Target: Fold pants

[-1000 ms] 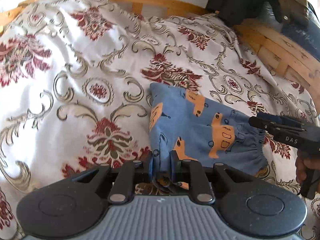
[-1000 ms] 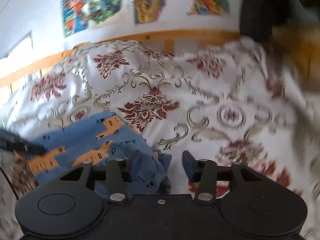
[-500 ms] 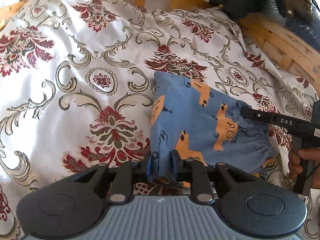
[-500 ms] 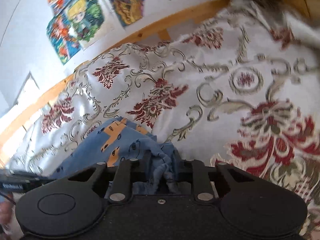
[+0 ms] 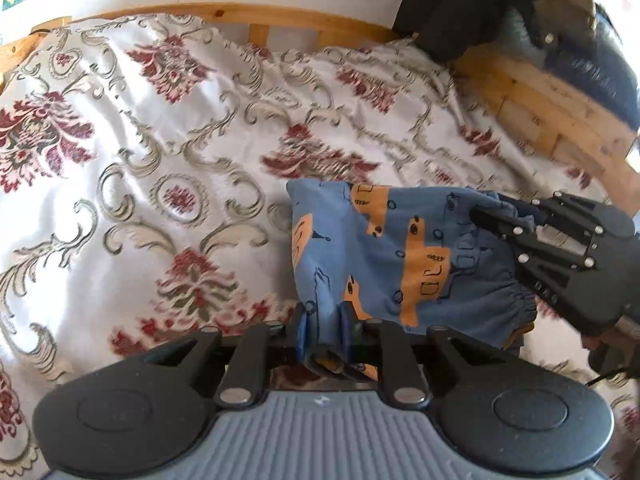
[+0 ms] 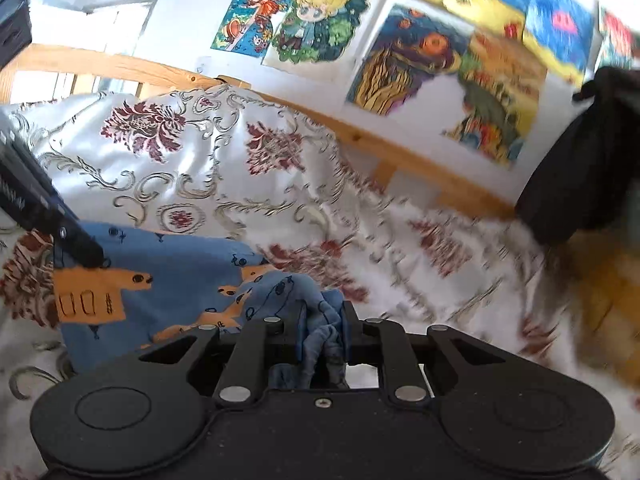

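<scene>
Small blue pants with orange truck prints lie folded on a patterned bedspread. My left gripper is shut on a bunched edge of the pants at their near corner. In the left wrist view the right gripper comes in from the right and pinches the pants' far right edge near the elastic waistband. In the right wrist view the right gripper is shut on a wad of blue cloth, with the pants spreading to its left. The left gripper shows there as a dark arm at the left.
A wooden bed frame runs along the far side and the right. Dark clothing hangs over the frame at the upper right. Colourful drawings hang on the wall behind the bed. Part of a hand holds the right gripper.
The right gripper went from open beside the pants to shut on their edge, then swung upward. The left gripper stayed shut on the pants and tilted up a little.
</scene>
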{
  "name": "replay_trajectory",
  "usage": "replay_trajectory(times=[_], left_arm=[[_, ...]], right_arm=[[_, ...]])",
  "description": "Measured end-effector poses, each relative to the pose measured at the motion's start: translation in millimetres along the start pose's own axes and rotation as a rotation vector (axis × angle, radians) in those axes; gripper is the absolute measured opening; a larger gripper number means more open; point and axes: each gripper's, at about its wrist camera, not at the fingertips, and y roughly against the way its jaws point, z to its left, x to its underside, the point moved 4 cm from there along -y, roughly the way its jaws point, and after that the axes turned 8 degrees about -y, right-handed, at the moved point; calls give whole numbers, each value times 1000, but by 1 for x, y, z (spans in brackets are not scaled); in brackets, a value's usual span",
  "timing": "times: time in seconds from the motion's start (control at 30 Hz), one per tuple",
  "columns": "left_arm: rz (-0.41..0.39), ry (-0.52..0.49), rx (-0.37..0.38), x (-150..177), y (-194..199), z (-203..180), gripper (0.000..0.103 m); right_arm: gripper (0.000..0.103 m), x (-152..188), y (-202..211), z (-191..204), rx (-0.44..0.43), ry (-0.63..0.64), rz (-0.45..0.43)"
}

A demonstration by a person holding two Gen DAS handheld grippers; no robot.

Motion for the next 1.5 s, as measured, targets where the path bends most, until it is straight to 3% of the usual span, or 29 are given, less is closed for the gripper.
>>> replay_trajectory(times=[0.17,0.4,0.5,0.67,0.87,1.1,1.23,1.3,1.37,1.5], left_arm=[[-79,-20,14,-28,2,-8,18],[-139,65,-10,-56,-24,6,18],[-114,94,-21,-52,-53,19,18],[15,186,-32,-22,-104,45,20],[-2,170,-28,-16,-102,50,32],[6,164,-38,-17,-102,50,35],[16,166,-54,-18,-103,50,43],[22,172,-58,-18,-103,51,47],[28,171,-67,-19,-103,52,56],[37,150,-76,-19,-100,49,73]], right_arm=[[18,-26,-11,-19,22,77,-32],[18,-57,-69,-47,-12,216,-59],[18,-44,-103,-55,-42,183,-15],[19,8,-150,-51,-82,144,106],[27,20,-154,-67,-100,-5,96],[34,20,-153,-71,-83,-43,88],[58,20,-146,-75,-33,-57,78],[65,18,-139,-79,-15,-74,71],[77,17,-130,-82,9,-89,63],[87,15,-111,-87,47,-145,56]])
